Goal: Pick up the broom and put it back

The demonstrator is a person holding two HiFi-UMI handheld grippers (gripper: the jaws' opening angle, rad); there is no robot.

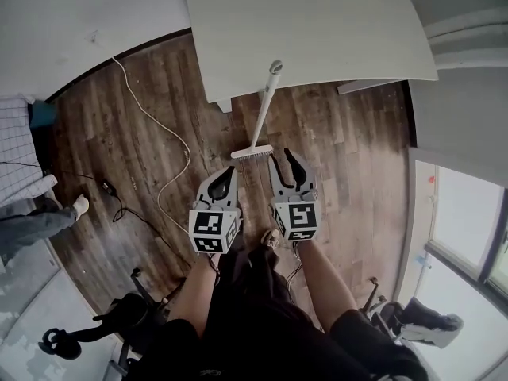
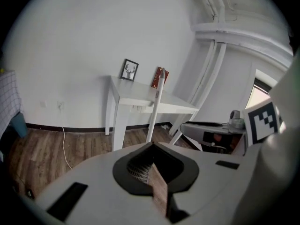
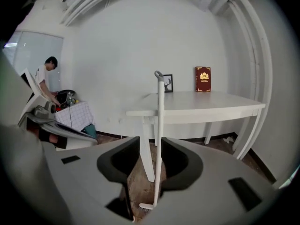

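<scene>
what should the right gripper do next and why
Probably ease the right gripper forward until the broom handle sits between its open jaws. The broom leans against the table, head on the floor; the right gripper view shows the handle lined up with the gap, but the head view shows it beyond the tips.

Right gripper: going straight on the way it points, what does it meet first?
Most likely the broom, whose handle lines up in the gap of the open right gripper; the table stands behind it. Depth is unclear.

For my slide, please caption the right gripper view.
Open right tool faces a white broom leaning against a white table.
</scene>
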